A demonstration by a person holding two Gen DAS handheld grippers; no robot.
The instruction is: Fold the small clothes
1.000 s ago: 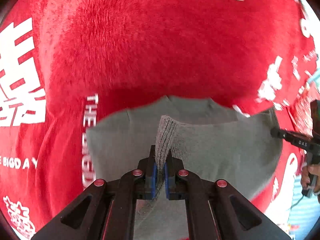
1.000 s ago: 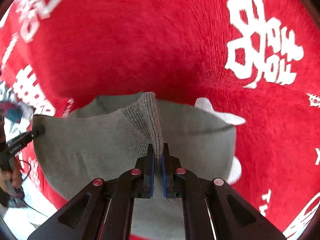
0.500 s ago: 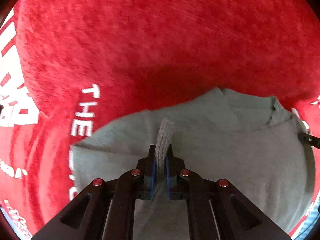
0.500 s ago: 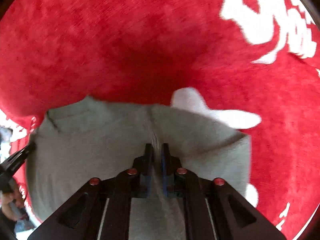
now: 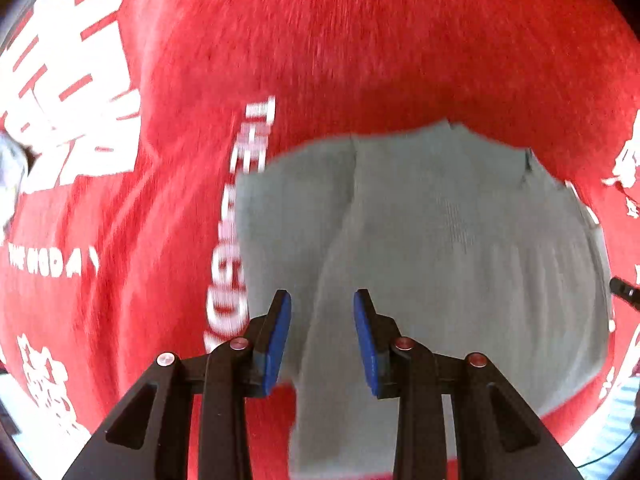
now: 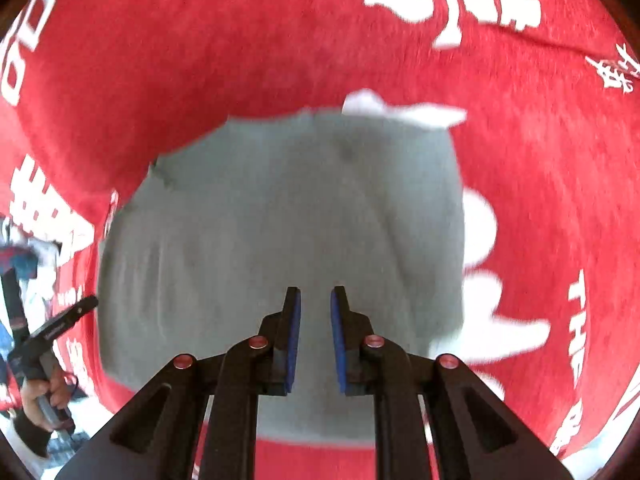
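Observation:
A small grey knitted garment [image 5: 440,240] lies folded flat on a red cloth [image 5: 320,40] with white print. My left gripper [image 5: 322,300] points down over the garment's left part; its jaws are opening and the blue pads stand apart with nothing pressed between them. A raised fold line of the garment [image 5: 340,216] runs ahead of it. In the right wrist view the same garment [image 6: 280,220] fills the middle. My right gripper [image 6: 316,296] hovers over its near part, jaws opening, a narrow gap between the pads with no cloth pinched in it.
The red cloth [image 6: 280,20] covers the whole surface around the garment. At the left edge of the right wrist view a person's hand [image 6: 44,400] holds the other gripper's handle. The cloth's edge [image 5: 616,396] shows at the lower right in the left wrist view.
Both grippers held a ribbed edge of the grey garment and carried it down; they have let it go. The garment now lies flat and the pads stand apart.

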